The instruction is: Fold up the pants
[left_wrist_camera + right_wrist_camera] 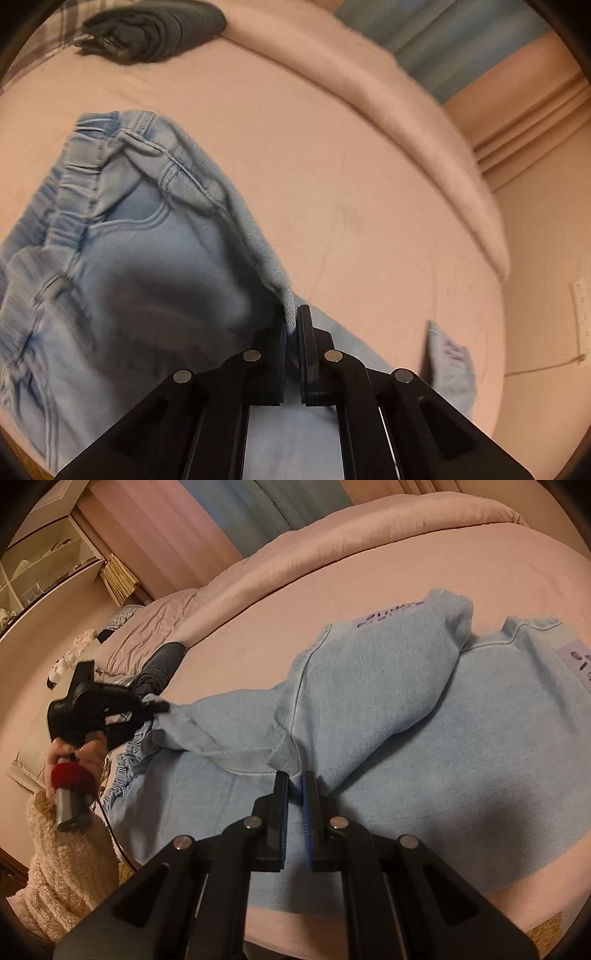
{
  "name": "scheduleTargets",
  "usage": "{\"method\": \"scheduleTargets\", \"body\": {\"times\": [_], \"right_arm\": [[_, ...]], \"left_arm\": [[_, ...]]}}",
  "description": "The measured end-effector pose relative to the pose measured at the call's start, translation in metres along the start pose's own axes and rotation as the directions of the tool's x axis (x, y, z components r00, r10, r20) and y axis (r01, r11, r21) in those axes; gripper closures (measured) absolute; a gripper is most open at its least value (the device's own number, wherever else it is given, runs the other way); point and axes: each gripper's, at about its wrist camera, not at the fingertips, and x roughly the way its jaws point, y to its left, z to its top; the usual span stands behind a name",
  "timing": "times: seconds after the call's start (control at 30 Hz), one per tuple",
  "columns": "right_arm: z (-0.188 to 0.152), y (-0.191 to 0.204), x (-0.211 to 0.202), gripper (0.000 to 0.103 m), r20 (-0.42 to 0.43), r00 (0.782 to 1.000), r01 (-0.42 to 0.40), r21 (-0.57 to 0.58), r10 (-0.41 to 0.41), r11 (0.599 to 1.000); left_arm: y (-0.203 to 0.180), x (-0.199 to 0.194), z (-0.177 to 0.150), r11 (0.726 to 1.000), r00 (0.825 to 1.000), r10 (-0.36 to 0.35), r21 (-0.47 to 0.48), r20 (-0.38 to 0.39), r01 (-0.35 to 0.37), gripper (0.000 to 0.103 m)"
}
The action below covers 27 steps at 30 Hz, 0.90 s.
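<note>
Light blue denim pants (pixel 369 720) lie spread on a pink bed, waistband at the left and leg ends with paper tags at the right. My left gripper (pixel 293 325) is shut on a fold of the pants' edge and lifts it; the elastic waistband (pixel 85 177) lies ahead to the left. The left gripper also shows in the right wrist view (pixel 160 706), pinching cloth near the waistband. My right gripper (pixel 295 779) is shut on a raised fold of the pants near the crotch seam.
A folded dark grey garment (pixel 155 29) lies at the far side of the bed. A rolled pink duvet (pixel 314 542) runs along the back. A shelf unit (pixel 48 565) and curtains stand behind. The pink sheet (pixel 351 177) stretches to the right of the pants.
</note>
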Motion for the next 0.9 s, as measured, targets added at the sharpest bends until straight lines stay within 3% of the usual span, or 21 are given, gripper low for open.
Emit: {"method": "scheduleTargets", "body": {"times": [0.2,0.27,0.33,0.4,0.5,0.57,0.6,0.67,0.77,0.83,0.9], "right_arm": [[0.001,0.003,-0.024,0.095,0.032,0.999,0.026,-0.018,-0.025,1.000],[-0.003,0.001,-0.033,0.094,0.024,0.999,0.045,-0.015,-0.045,0.999],[-0.004,-0.003,-0.034,0.090,-0.014,0.997,0.074,-0.010,-0.074,0.997],[-0.003,0.000,-0.032,0.087,-0.050,0.987,0.151,-0.052,-0.153,0.987],[0.011,0.009,-0.032,0.058,-0.018,0.960,0.277,-0.108,-0.280,0.955],[0.032,0.016,-0.029,0.032,0.001,0.968,0.252,-0.096,-0.253,0.963],[0.041,0.020,-0.026,0.030,0.005,0.975,0.221,-0.097,-0.222,0.970],[0.065,0.032,-0.004,0.032,-0.009,0.978,0.204,-0.120,-0.207,0.972],[0.090,0.042,0.042,0.032,-0.048,0.949,0.297,-0.188,-0.311,0.936],[0.102,0.039,0.081,0.039,-0.113,0.915,0.357,-0.225,-0.389,0.906],[0.106,0.029,0.114,0.056,-0.149,0.865,0.428,-0.282,-0.479,0.859]], "left_arm": [[0.015,-0.076,-0.065,0.992,0.988,-0.116,0.062,0.101,0.110,0.100],[0.029,-0.081,-0.092,0.994,0.992,-0.091,0.067,0.092,0.085,0.100],[0.042,-0.073,-0.119,0.995,0.998,-0.014,0.095,0.061,0.008,0.100],[0.051,-0.058,-0.132,0.992,0.999,0.043,0.116,0.022,-0.046,0.100],[0.052,-0.053,-0.141,0.989,0.997,0.072,0.127,0.031,-0.075,0.100],[0.044,-0.056,-0.144,0.980,0.993,0.100,0.164,0.064,-0.109,0.100],[0.040,-0.057,-0.145,0.974,0.990,0.118,0.183,0.078,-0.131,0.100],[0.036,-0.052,-0.142,0.970,0.988,0.132,0.194,0.081,-0.145,0.100],[0.045,-0.056,-0.139,0.983,0.994,0.089,0.153,0.063,-0.098,0.100],[0.056,-0.060,-0.133,0.991,0.998,0.055,0.117,0.036,-0.058,0.098],[0.067,-0.068,-0.124,0.994,0.997,0.066,0.082,0.034,-0.069,0.090]]}}
